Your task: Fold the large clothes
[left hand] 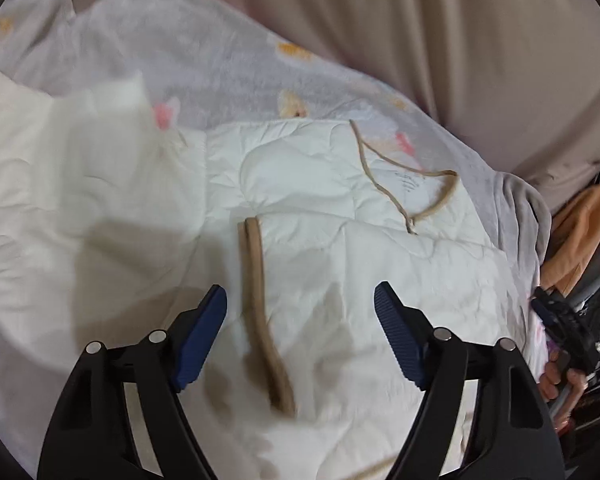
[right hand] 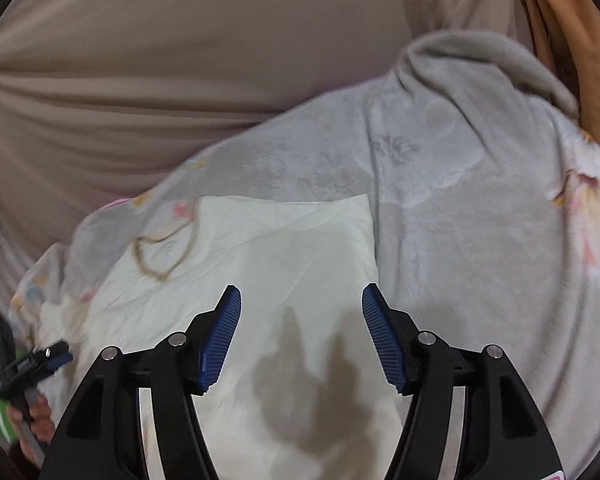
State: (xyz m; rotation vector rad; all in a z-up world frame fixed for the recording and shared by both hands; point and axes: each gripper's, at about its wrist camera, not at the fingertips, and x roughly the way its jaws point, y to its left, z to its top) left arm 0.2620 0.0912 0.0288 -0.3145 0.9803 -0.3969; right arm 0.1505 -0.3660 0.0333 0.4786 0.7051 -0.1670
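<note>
A large white garment (left hand: 320,208) with tan trim lies spread on a pale floral blanket (left hand: 204,60). Its tan-edged neckline (left hand: 404,184) is at the far right and a tan sleeve cuff band (left hand: 260,300) lies folded over its middle. My left gripper (left hand: 300,320) is open above the garment, with the cuff band between the fingers, touching nothing. In the right wrist view the garment (right hand: 284,248) lies flat with a corner at the far end. My right gripper (right hand: 302,320) is open and empty above it. The left gripper (right hand: 40,360) shows at the far left there.
Beige curtain fabric (right hand: 140,60) hangs behind the bed. The blanket (right hand: 480,200) bunches up to the right of the garment. Orange cloth (left hand: 580,232) lies off the right edge, by the right gripper (left hand: 564,320) and the hand that holds it.
</note>
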